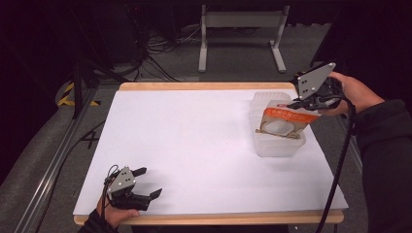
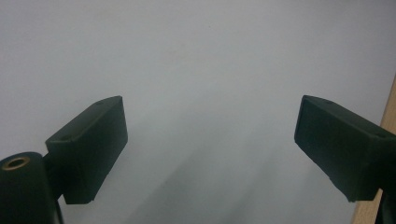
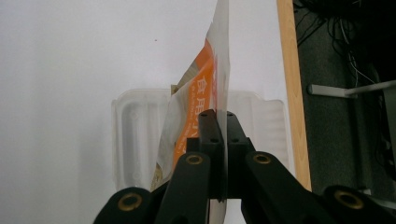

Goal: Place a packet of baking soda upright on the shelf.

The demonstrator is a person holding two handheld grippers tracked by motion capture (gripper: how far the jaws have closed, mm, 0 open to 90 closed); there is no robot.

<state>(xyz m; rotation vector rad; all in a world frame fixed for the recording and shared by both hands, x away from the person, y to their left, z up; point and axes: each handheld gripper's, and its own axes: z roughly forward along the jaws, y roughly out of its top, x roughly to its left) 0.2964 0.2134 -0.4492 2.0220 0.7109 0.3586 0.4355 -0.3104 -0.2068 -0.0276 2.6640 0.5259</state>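
Right claw point(image 1: 297, 104): jaws pressed flat together on the top edge of the packet, as seen in the right claw view point(image 3: 220, 122); held by a hand point(image 1: 353, 92) above the far right part of the counter, a grey three-cornered plate on top.

Packet point(image 1: 284, 121): an orange and white pouch with printed characters and a pale round window low on its face; it hangs from the right claw, tilted, with its lower end inside the tub. In the right claw view the packet point(image 3: 201, 93) appears edge-on, rising straight up from between the jaws.

Tub point(image 1: 277, 145): a clear plastic container with ribbed walls, standing on the right side of the counter near its right edge; in the right claw view the tub point(image 3: 135, 135) lies directly below the claw.

Left claw point(image 1: 148, 183): jaws spread wide with nothing between them; it rests at the near left corner of the counter, well apart from the tub. In the left claw view point(image 2: 210, 154) the two black pads stand far apart over bare white surface.

Left hand point(image 1: 114, 213): grips the left claw from the near edge.

Counter point(image 1: 194, 145): white top with a wooden border, seen from above; dark floor and cables lie beyond it.
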